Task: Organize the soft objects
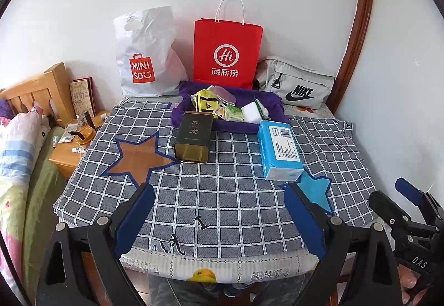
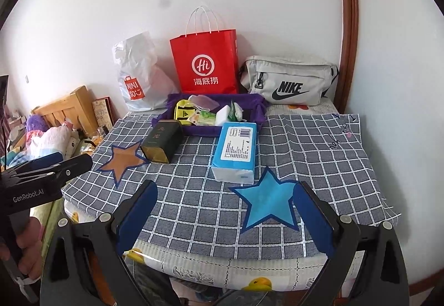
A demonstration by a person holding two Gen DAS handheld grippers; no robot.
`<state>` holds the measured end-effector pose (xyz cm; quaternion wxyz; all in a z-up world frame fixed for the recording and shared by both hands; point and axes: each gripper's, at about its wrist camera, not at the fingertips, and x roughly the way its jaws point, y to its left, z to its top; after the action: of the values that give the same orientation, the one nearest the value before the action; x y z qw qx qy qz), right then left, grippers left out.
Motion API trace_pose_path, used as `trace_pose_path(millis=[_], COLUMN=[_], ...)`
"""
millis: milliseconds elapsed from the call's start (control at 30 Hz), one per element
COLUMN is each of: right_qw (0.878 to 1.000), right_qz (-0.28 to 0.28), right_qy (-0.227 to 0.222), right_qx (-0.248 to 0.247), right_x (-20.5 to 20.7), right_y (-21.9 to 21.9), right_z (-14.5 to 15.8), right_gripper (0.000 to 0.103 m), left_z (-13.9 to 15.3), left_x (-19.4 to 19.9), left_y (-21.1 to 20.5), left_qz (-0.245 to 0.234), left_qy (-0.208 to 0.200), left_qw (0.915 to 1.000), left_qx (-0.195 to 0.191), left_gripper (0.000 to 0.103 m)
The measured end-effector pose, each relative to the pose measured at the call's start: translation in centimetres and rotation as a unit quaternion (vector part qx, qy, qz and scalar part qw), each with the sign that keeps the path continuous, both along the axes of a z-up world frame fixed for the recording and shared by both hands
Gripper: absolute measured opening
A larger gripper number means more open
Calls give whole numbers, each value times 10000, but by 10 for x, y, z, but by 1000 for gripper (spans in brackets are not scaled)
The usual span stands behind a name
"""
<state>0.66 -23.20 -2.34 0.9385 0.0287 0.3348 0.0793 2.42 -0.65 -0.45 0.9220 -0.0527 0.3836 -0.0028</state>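
On checked cloth (image 1: 222, 189): tissue pack (image 1: 279, 150), tin (image 1: 193, 136); left gripper (image 1: 222, 217), right gripper (image 2: 224, 217) agape, empty.

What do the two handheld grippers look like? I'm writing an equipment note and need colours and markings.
Both are black plastic frames with silver screw heads and two fingers faced with dark blue pads. The left gripper has white "GenRobot.AI" lettering on its side, seen from the right wrist view. The right gripper shows white "DAS" lettering, cut off, on its body. No cables or sleeves are visible.
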Motion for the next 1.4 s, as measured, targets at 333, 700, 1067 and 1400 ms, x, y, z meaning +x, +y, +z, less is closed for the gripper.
trace_pose_path(millis=[333,700,1067,1400], right_qw=[10000,10000,10000,9999], right_qz=[31,53,68,111], right_qy=[-5,-23,-65,-89], right_qx=[30,35,32,30], right_x=[0,-1,-3,-5], right_y=[0,1,1,3], right_z=[1,2,3,4], right_gripper=[97,97,97,97], left_z=[-2,-2,-2,-2], left_x=[0,-1,0,0], left_y=[2,2,5,6], left_qz=[0,-3,-28,-23], left_qy=[37,21,26,37], left_qw=[10000,10000,10000,10000], left_qx=[-14,-4,-27,-29], left_gripper=[95,95,95,95])
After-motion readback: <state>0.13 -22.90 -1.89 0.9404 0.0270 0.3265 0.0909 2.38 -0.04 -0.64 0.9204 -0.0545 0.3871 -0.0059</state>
